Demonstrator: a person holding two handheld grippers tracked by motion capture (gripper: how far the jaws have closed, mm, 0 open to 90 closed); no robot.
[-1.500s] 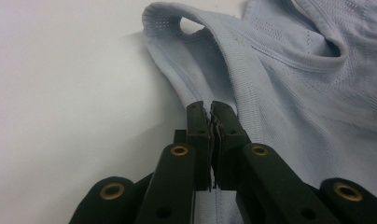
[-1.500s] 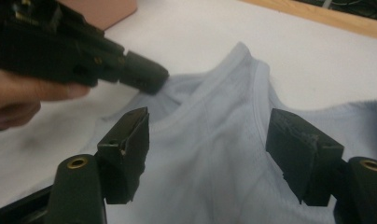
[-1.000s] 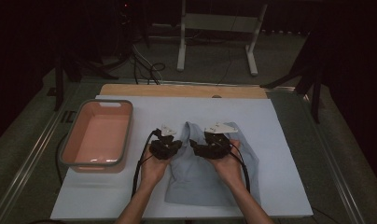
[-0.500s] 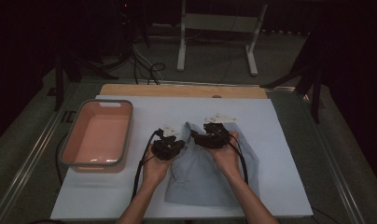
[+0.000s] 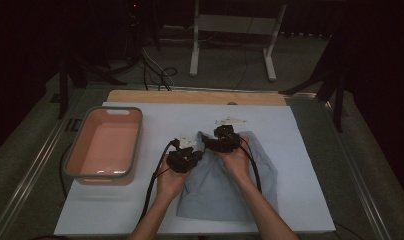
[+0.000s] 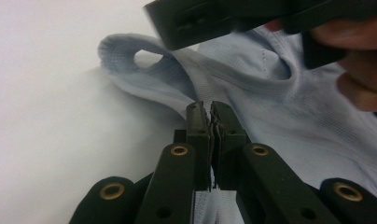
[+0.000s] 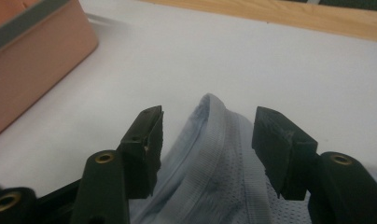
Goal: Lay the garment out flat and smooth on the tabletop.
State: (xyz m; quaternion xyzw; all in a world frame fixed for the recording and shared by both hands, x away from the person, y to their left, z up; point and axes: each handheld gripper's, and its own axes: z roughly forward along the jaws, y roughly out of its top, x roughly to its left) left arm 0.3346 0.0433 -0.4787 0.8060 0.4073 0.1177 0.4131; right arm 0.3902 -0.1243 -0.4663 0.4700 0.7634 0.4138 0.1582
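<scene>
Light blue garment is soft and limp, best gripped at ribbed hem; left tongs clamp it, right tongs, just closing, straddle hem unpinched.

Our forearms come in side by side from the near edge, hands close together. Our left gripper has its jaws pressed tight on a pinch of pale blue cloth. Our right gripper, a little farther forward, has just been closing; its jaws stand apart astride the cloth's ribbed edge, pads clear.
</scene>
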